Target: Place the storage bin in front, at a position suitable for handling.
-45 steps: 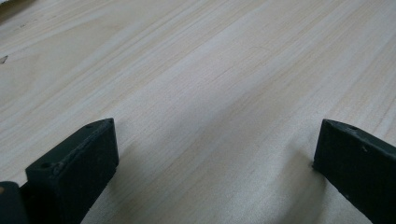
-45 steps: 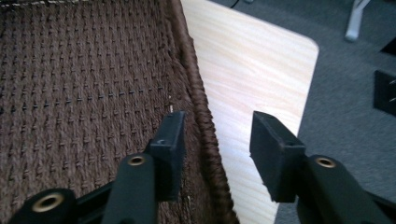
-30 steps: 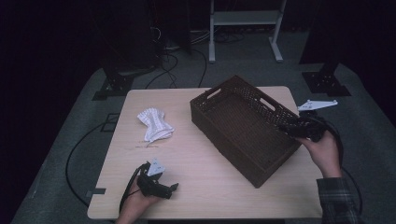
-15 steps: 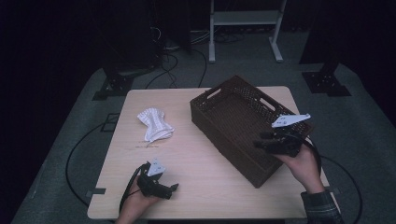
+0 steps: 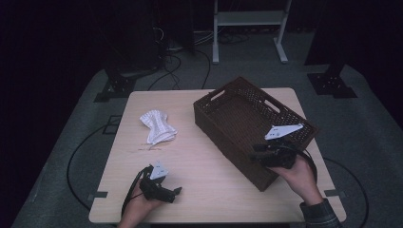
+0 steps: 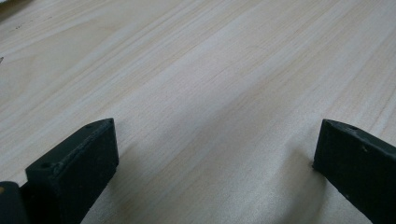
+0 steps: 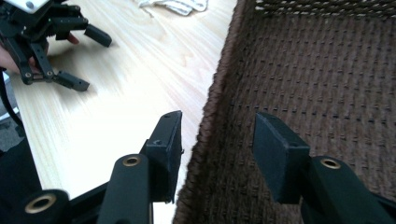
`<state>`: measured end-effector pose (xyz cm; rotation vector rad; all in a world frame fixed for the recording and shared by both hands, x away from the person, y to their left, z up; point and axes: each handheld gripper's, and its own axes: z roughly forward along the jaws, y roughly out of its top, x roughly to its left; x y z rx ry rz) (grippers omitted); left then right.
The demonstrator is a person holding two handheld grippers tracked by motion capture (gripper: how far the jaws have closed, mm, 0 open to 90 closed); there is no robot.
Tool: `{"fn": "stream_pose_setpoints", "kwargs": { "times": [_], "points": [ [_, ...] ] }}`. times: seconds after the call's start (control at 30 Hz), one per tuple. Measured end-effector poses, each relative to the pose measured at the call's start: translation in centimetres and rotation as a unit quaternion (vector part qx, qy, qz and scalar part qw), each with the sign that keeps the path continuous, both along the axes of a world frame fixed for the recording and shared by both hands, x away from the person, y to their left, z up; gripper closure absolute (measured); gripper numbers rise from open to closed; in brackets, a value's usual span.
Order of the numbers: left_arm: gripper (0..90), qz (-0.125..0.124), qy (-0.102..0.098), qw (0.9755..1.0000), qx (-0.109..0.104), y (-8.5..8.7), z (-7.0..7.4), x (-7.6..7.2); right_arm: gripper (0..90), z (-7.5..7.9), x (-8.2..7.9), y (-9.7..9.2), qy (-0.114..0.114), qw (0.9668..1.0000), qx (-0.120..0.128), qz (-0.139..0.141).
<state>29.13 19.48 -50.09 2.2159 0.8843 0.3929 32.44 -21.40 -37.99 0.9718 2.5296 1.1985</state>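
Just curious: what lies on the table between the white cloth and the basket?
Nothing: in the high view, bare table separates the white cloth from the basket.

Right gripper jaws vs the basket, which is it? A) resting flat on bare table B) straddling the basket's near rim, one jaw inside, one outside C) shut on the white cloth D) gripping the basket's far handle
B: in the right gripper view the right gripper has the wicker basket wall rising between its jaws, one over the table, one inside.

Cloth point(image 5: 158, 127) left of basket point(image 5: 223, 127) on table point(image 5: 214, 190).
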Motion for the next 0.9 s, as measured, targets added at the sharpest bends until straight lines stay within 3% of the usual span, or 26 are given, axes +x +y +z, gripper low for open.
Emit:
{"fn": "stream_pose_setpoints", "kwargs": {
  "times": [0.23,0.6,0.9],
  "points": [
    [0.0,0.000,0.000,1.0000,0.000,0.0,0.0,0.0,58.0,-0.6,-0.1,1.1,0.004,0.9997,-0.023,0.006],
    [0.0,0.000,0.000,1.0000,0.000,0.0,0.0,0.0,74.9,-1.2,0.0,1.9,0.007,0.9989,-0.047,0.003],
    [0.0,-0.001,0.001,1.0000,0.000,0.0,0.0,0.0,78.3,-1.1,-0.2,2.4,-0.005,0.9979,-0.065,-0.002]
  ]
}}
